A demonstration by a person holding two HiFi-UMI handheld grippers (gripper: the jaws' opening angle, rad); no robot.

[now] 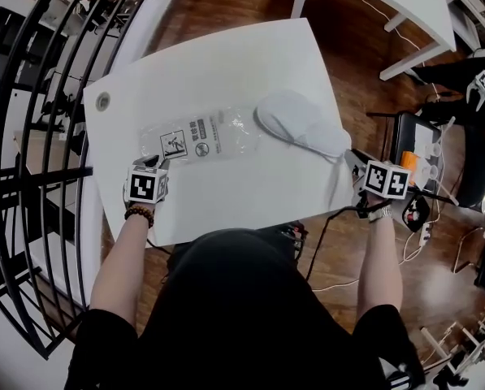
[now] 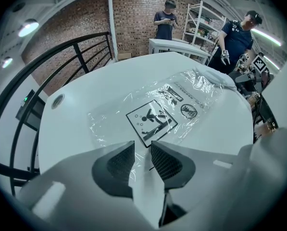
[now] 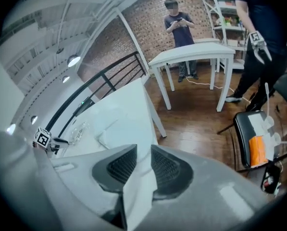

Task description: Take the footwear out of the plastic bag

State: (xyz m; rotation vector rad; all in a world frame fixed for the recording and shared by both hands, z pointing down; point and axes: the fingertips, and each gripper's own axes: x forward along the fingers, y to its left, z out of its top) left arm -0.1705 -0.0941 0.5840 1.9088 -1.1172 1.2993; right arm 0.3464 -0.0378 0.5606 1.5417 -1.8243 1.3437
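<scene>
White slipper just beside right gripper, narrowly parted and empty.

Looked like a loft lab or workshop: brick wall, black steel railing, white work tables, metal shelving, cables across the wood floor, other people standing about.

Bright, even indoor light from ceiling lamps, upper left in the left gripper view. White surface nearly blows out; plastic bag glints. Heavy fisheye bend, dark vignetted corners, near foreground soft in both gripper views.
</scene>
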